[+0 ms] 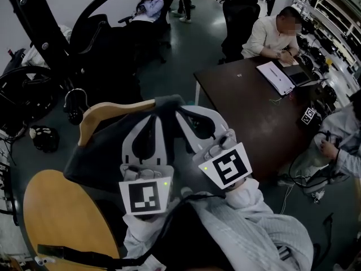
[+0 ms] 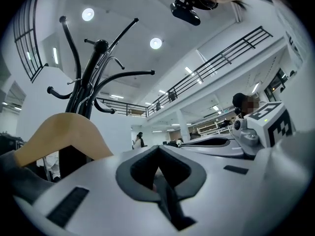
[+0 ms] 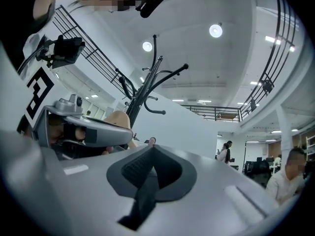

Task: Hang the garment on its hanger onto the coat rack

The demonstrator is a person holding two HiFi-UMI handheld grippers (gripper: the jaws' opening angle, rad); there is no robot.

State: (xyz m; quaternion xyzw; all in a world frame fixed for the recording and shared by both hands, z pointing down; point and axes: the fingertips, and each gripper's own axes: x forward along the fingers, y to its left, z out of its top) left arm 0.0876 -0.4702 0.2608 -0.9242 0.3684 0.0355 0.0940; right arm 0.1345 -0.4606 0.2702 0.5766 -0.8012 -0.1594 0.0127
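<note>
Black coat rack (image 2: 91,75) rises at left. Below it, the wooden hanger (image 1: 107,114) carries the dark garment (image 1: 93,157), not yet hooked on. The lift remains. Left gripper (image 2: 158,173) and right gripper (image 3: 150,163) have fingers pressed together, with nothing visible between.

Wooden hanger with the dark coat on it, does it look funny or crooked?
A bit. The light wooden hanger sits tilted with one arm showing bare. The dark grey garment bunches below it rather than draping smoothly. It is not yet on the black coat rack.
</note>
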